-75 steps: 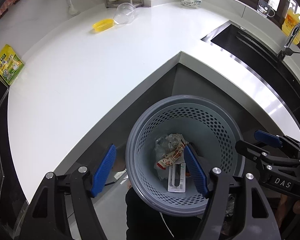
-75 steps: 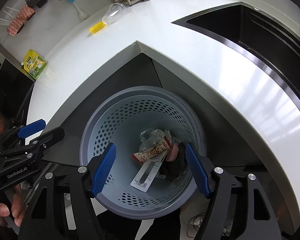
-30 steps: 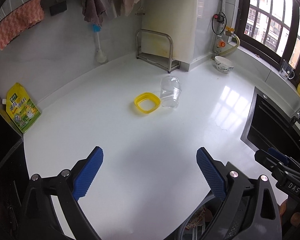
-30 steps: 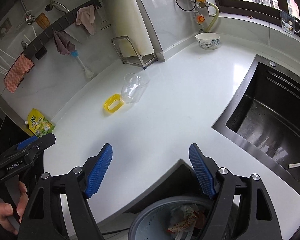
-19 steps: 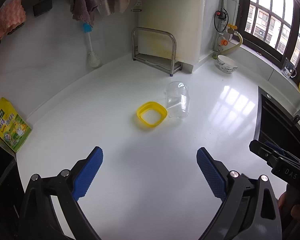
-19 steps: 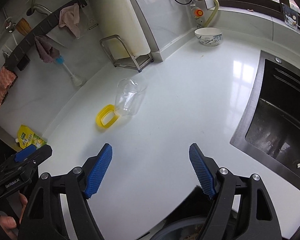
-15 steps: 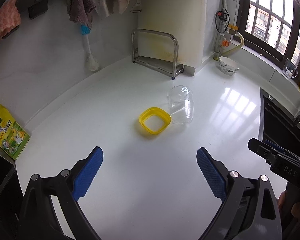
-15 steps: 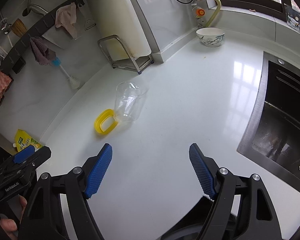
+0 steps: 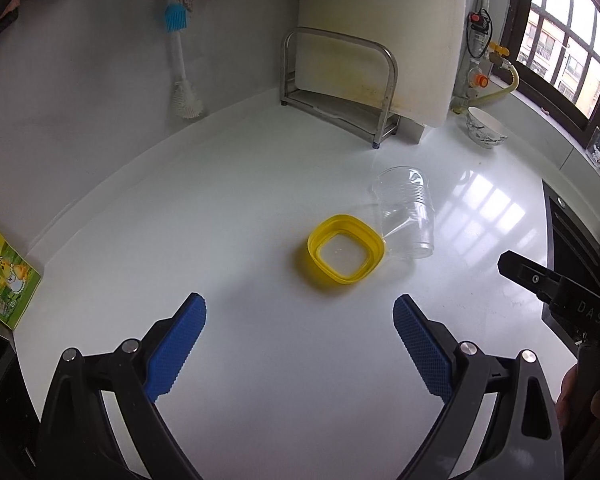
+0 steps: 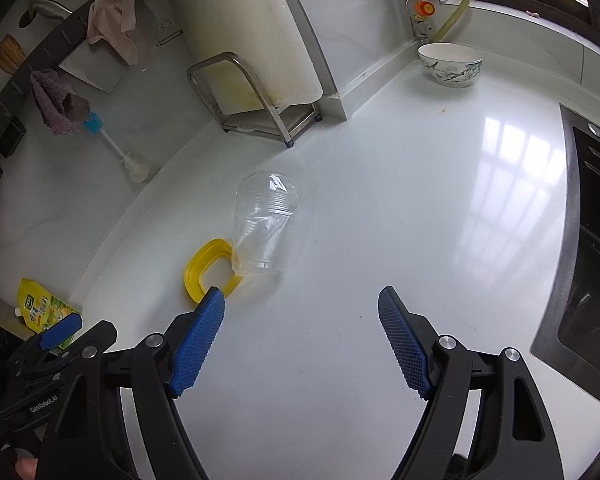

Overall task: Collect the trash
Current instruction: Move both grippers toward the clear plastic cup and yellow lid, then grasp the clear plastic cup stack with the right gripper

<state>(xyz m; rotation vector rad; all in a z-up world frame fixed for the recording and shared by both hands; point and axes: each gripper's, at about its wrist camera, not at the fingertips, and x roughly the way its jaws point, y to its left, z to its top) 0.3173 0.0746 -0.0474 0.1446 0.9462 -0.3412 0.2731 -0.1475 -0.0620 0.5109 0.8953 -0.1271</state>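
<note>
Leftmost, a yellow-green pouch (image 9: pixel 5 276) lies at the edge of the white counter (image 9: pixel 220 216), below a bottle brush (image 9: pixel 182 76) against the wall. Next, the left gripper (image 9: pixel 299 332) hovers over the counter, tilted down, its jaws spread wide and empty. Ahead of it lies the yellow lid (image 9: pixel 345 248), flat, with the clear plastic cup (image 9: pixel 408 212) on its side touching the lid's right edge. Further right, the right gripper (image 10: pixel 301 332) is held beside the left one at similar height, jaws likewise wide and empty, facing the cup (image 10: pixel 266 224). A patterned bowl (image 10: pixel 450 65) stands well beyond, near the dark sink (image 10: pixel 592 248).
</note>
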